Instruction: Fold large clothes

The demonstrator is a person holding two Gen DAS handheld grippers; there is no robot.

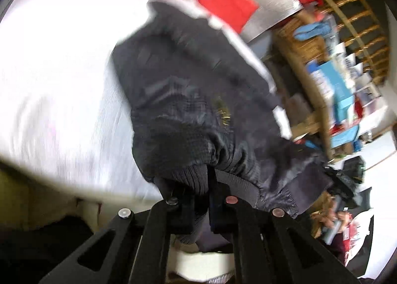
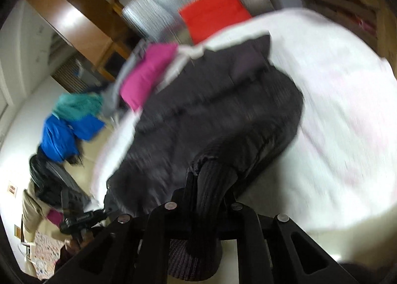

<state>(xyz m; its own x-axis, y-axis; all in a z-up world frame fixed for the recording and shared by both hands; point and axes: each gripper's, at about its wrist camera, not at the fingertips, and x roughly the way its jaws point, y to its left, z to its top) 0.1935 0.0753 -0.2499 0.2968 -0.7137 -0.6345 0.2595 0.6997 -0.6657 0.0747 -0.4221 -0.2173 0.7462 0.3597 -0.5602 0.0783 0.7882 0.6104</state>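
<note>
Dark quilted nylon jacket [image 1: 193, 90] lay on the white bed cover [image 1: 57, 80]; left gripper [image 1: 198, 199] and right gripper [image 2: 211, 199] each pinched a ribbed cuff. Judged soft, bulky, slippery; cuffs offered surest hold.

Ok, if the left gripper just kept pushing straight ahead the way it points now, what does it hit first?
The left gripper is already shut on the ribbed hem of the dark jacket, so it meets more of that jacket first, then probably the white bedding beneath; blur makes depth uncertain.
</note>
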